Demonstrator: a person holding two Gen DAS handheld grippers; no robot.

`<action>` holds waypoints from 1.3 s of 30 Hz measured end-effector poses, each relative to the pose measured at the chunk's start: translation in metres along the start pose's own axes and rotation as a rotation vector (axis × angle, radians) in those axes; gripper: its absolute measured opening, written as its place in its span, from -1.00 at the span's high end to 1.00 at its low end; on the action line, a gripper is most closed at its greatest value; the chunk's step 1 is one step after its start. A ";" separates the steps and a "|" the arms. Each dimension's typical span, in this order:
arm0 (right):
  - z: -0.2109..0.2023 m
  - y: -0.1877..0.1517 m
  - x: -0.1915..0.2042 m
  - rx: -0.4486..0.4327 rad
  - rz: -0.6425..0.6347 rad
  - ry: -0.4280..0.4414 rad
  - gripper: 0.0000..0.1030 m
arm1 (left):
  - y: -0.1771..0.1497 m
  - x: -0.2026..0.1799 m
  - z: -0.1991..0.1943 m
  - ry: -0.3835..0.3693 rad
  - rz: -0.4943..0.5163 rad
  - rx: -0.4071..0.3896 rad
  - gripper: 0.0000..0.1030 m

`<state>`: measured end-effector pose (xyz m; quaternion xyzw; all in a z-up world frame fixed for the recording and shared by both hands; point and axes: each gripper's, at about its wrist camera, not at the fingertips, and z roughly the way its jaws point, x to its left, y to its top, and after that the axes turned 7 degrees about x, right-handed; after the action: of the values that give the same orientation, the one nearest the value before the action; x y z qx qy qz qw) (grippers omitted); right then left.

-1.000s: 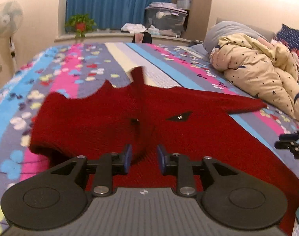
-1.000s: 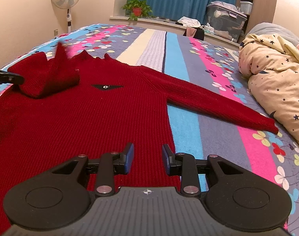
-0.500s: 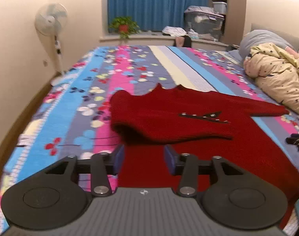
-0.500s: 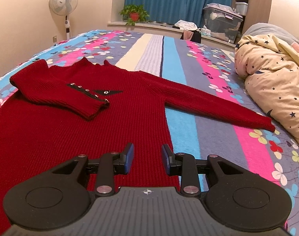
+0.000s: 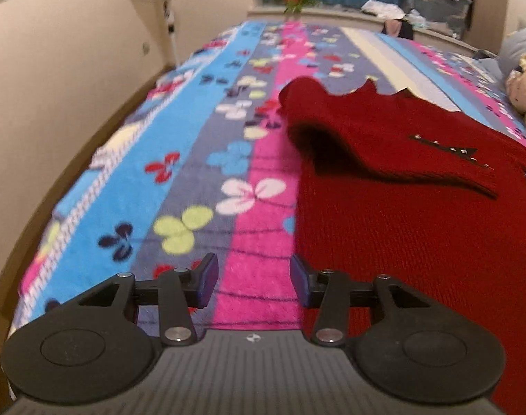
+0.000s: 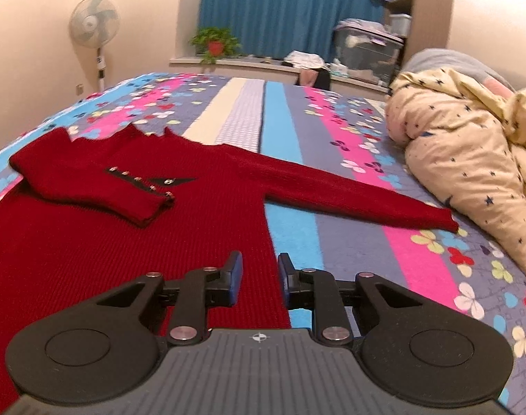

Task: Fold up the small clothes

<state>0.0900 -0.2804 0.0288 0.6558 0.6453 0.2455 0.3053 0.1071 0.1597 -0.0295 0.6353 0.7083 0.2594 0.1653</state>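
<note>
Released, one sleeve (image 6: pixel 100 190) now lies across the red sweater (image 6: pixel 72 259); left gripper (image 5: pixel 252 276) withdrawn, empty, parted wider. Right gripper (image 6: pixel 259 276), narrowing and empty, must next take the outstretched sleeve (image 6: pixel 349 197).

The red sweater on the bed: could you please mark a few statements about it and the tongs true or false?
1. One sleeve of the red sweater is folded across its chest. True.
2. The other sleeve is folded in as well. False: it lies stretched out toward the star-print quilt.
3. The left tongs grip the sweater. False: they are open, nothing between them.
4. The right tongs hold nothing. True.
5. The sweater lies on a bare wooden floor. False: it lies on a striped flowered bedspread.
</note>
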 end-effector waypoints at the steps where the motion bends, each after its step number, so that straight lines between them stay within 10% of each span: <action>1: 0.001 0.000 -0.001 0.003 0.010 0.000 0.55 | -0.001 -0.001 0.001 0.001 -0.002 0.003 0.00; 24: 0.008 0.014 -0.004 -0.019 0.140 0.141 0.85 | 0.018 -0.019 0.014 -0.050 -0.029 0.011 -0.05; 32: 0.074 0.039 0.020 0.076 0.332 0.344 0.35 | 0.027 -0.023 0.026 -0.076 -0.053 0.035 -0.05; 39: 0.161 0.049 0.074 0.182 0.386 0.291 0.07 | 0.033 -0.028 0.039 -0.103 -0.049 0.062 -0.05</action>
<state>0.2430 -0.2191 -0.0528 0.7493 0.5649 0.3319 0.0966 0.1594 0.1398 -0.0450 0.6351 0.7219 0.2001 0.1880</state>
